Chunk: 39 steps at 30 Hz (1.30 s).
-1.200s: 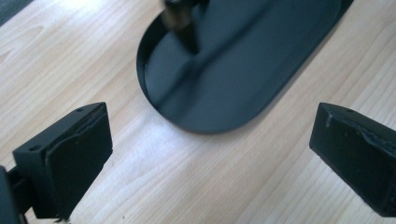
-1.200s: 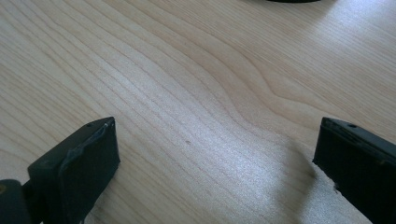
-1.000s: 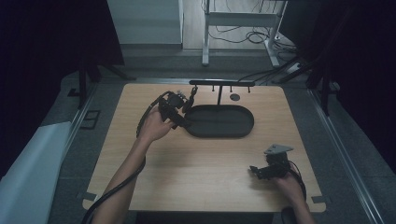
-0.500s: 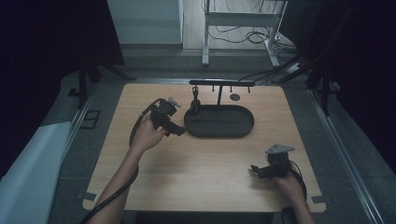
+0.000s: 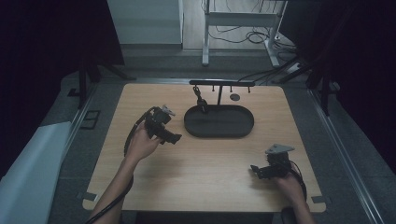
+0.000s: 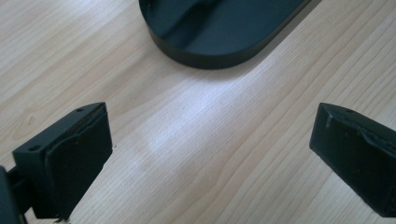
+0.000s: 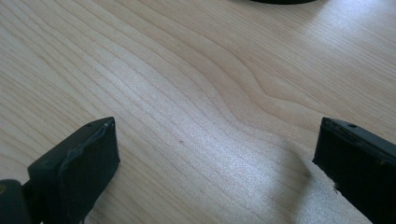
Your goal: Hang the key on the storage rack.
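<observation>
Oval black tray [image 5: 219, 122] sits at the table's [image 5: 201, 172] far centre, a small dark item hanging on the rack [image 5: 222, 84] above it. Any next reach should clear the tray rim. Left gripper [image 5: 169, 136] hovers just left of the tray, jaws wide, empty. Right gripper [image 5: 256, 170] rests near the right front edge, jaws wide, empty.

The table [image 5: 196, 163] is pale wood with a visible grain and a smooth, faintly sheened finish. The oval tray [image 5: 219, 122] near its far edge looks like matt black plastic, smooth-walled. The gripper pads [image 6: 77, 163] are matt black with slightly rough, worn edges.
</observation>
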{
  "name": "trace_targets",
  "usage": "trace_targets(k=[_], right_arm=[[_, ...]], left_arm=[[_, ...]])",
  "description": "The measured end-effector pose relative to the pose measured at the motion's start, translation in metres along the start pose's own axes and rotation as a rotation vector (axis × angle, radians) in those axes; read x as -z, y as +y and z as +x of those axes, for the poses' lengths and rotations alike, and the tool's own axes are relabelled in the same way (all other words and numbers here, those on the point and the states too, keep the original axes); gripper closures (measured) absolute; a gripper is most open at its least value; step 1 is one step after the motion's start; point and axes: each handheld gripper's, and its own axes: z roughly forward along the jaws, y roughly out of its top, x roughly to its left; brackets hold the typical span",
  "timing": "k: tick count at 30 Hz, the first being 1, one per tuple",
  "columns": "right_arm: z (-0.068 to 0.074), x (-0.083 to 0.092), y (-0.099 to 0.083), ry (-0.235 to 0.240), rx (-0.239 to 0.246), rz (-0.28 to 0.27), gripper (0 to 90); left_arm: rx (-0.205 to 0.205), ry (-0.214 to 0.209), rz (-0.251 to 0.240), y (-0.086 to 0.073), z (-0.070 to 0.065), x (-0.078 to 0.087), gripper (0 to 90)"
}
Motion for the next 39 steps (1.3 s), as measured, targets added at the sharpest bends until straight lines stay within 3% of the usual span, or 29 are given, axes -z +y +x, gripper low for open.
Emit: trace_targets(k=[5,20,27,34,39], right_arm=[[0.000,0.000,0.000,0.002,-0.001,0.003,0.1],[0.001,0.000,0.000,0.000,0.002,0.005,0.1],[0.001,0.000,0.000,0.000,0.001,0.007,0.1],[0.001,0.000,0.000,-0.001,0.001,0.007,0.1],[0.001,-0.001,0.000,-0.001,0.004,0.009,0.1]], left_arm=[[-0.007,0.015,0.006,-0.010,-0.005,-0.002,0.0],[0.008,-0.017,-0.024,-0.044,-0.022,-0.016,0.0],[0.042,-0.063,-0.064,-0.060,-0.031,-0.022,0.0],[0.067,-0.064,-0.084,-0.076,-0.038,-0.027,0.0],[0.065,-0.054,-0.073,-0.084,-0.044,-0.030,0.0]])
